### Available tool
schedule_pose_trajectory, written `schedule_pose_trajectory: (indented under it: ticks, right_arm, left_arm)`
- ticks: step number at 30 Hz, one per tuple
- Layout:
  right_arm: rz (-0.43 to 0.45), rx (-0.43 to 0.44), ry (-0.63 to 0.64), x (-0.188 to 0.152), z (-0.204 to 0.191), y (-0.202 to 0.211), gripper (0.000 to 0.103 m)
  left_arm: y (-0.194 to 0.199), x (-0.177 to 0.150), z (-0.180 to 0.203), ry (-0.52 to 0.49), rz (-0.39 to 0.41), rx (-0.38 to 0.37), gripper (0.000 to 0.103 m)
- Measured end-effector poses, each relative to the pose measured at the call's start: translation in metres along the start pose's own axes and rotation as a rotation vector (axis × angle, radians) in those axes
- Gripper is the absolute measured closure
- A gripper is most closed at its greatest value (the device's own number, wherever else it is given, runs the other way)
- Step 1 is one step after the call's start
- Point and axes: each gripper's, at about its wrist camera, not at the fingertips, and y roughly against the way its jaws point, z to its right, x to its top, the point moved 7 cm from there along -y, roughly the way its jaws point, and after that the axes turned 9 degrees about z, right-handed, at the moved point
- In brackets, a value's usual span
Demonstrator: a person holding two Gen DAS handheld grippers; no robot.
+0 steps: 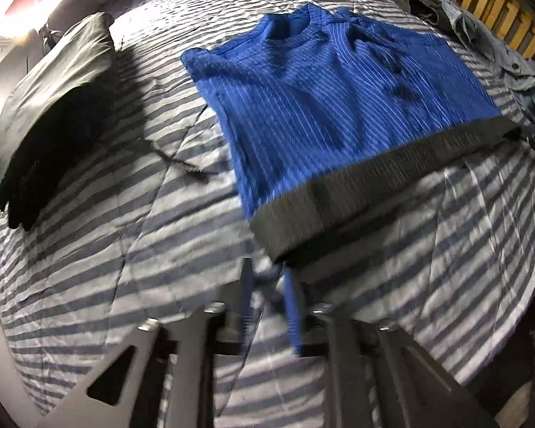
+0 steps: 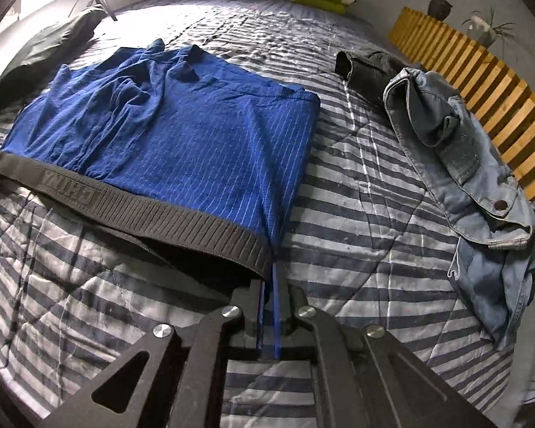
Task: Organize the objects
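Laying out: blue striped garment (image 2: 167, 135), spread flat mid-bed on the striped quilt (image 2: 356, 214), its dark waistband (image 2: 153, 210) nearest us. Our right gripper (image 2: 269, 306) pinches its corner; our left gripper (image 1: 267, 306) stands slightly parted, cloth between, grip uncertain. We judge both corners should settle level before letting go; containers: none seen.
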Motion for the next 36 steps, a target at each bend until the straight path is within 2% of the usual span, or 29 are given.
schedule_pose_trajectory:
  ticks: [1,3,5,8,11,14,16,19,22,25,28,35,36]
  right_arm:
    - [-0.005,0.016,0.0,0.0,0.0,0.002,0.093]
    - [-0.018,0.069,0.0,-0.006,0.002,0.007,0.083]
    - [-0.041,0.168,0.001,-0.016,0.001,0.021,0.081]
    - [-0.001,0.251,-0.053,-0.011,0.013,0.044,0.081]
    - [0.082,0.297,-0.186,0.022,0.041,0.057,0.08]
    - [0.15,0.295,-0.258,0.067,0.055,0.056,0.08]
    - [0.191,0.311,-0.246,0.098,0.046,0.051,0.08]
    - [0.2,0.379,-0.208,0.146,0.012,0.031,0.08]
    - [0.167,0.423,-0.151,0.186,-0.033,0.002,0.08]
    - [0.097,0.476,-0.13,0.218,-0.076,-0.038,0.08]
    - [0.036,0.477,-0.097,0.228,-0.103,-0.074,0.078]
    - [-0.037,0.383,-0.019,0.23,-0.133,-0.126,0.077]
    - [-0.045,0.375,-0.015,0.23,-0.134,-0.129,0.084]
  left_arm:
    - [0.005,-0.001,-0.001,-0.001,0.005,-0.001,0.063]
    - [0.022,-0.001,-0.003,0.022,0.033,-0.03,0.062]
    - [0.036,0.0,-0.009,0.044,0.064,-0.038,0.062]
    - [0.05,0.018,-0.018,0.05,0.122,-0.018,0.062]
    - [0.044,0.055,-0.042,0.099,0.181,-0.002,0.062]
    - [0.024,0.088,-0.068,0.158,0.228,0.033,0.062]
    - [0.012,0.107,-0.082,0.24,0.266,0.008,0.062]
    - [-0.01,0.12,-0.097,0.319,0.289,0.023,0.062]
    - [-0.034,0.125,-0.106,0.384,0.291,-0.01,0.062]
    - [-0.05,0.122,-0.109,0.406,0.286,-0.024,0.062]
    - [-0.064,0.122,-0.109,0.398,0.27,-0.031,0.062]
    - [-0.089,0.122,-0.11,0.369,0.236,-0.045,0.062]
    - [-0.092,0.123,-0.11,0.373,0.232,-0.047,0.062]
